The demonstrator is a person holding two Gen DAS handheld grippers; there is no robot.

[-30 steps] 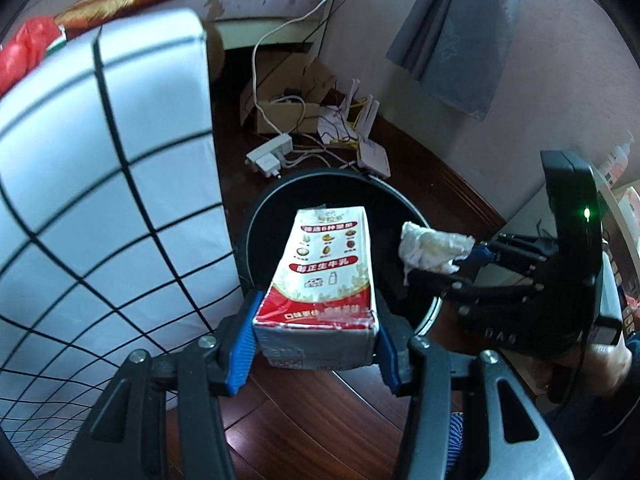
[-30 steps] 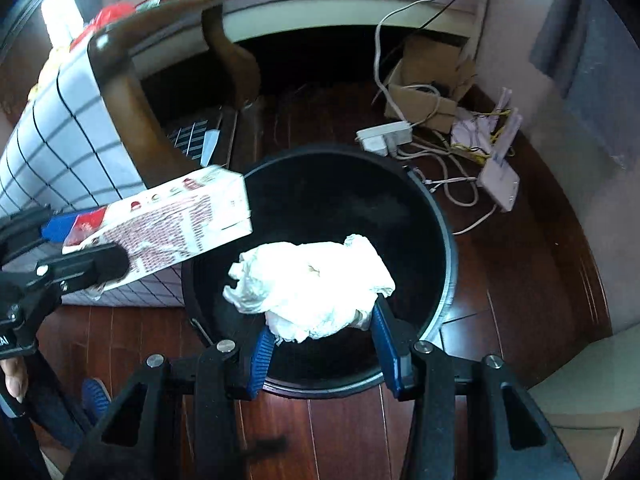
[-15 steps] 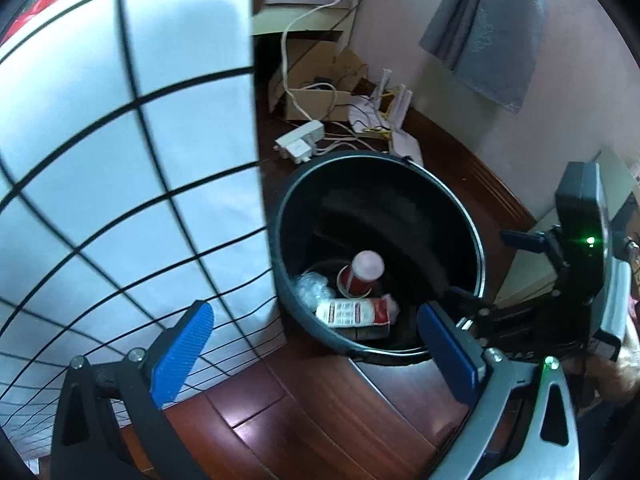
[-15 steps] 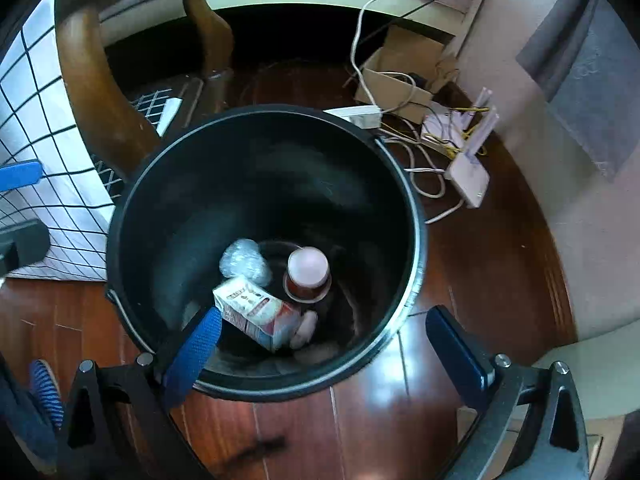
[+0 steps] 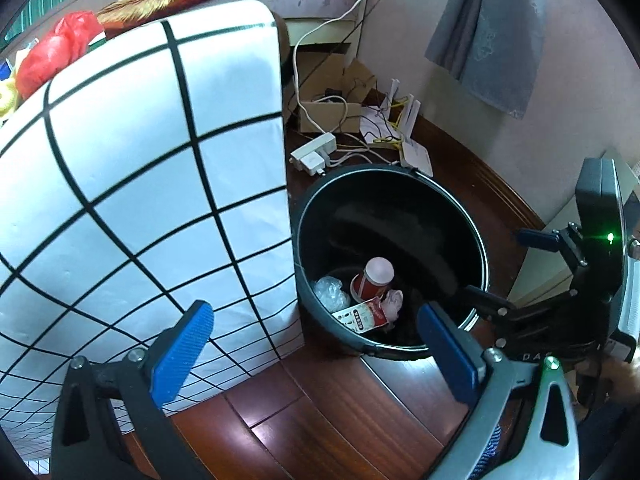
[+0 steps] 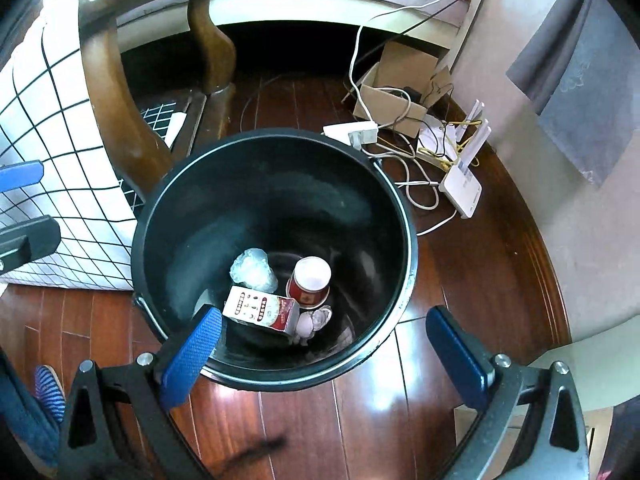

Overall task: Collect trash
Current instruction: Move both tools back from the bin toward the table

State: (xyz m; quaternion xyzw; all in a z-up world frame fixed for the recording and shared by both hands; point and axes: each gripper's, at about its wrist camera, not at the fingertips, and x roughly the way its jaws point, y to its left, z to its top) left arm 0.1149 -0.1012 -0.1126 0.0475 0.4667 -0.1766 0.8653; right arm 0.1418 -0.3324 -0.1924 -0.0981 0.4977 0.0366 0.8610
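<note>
A black round trash bin (image 6: 404, 248) stands on the wooden floor; it also shows in the left wrist view (image 5: 476, 232). Inside lie a red-and-white milk carton (image 6: 262, 312), a red paper cup (image 6: 310, 280), a clear plastic wad (image 6: 252, 266) and a crumpled tissue (image 6: 310, 322). The carton (image 5: 362, 316) and the cup (image 5: 374, 280) show in the left wrist view too. My left gripper (image 5: 316, 352) is open and empty, above the bin's near rim. My right gripper (image 6: 324, 354) is open and empty over the bin's near edge.
A table with a white black-grid cloth (image 5: 140, 184) stands left of the bin, with a carved wooden leg (image 6: 116, 96). A power strip (image 6: 352, 132), cables, a cardboard box (image 6: 396, 88) and a white router (image 6: 460, 188) lie behind the bin. A grey cloth (image 5: 492, 28) hangs on the wall.
Both grippers opened. The milk carton left my left gripper and the tissue left my right gripper; both now lie in the bin. Both grippers have pulled back a little.
</note>
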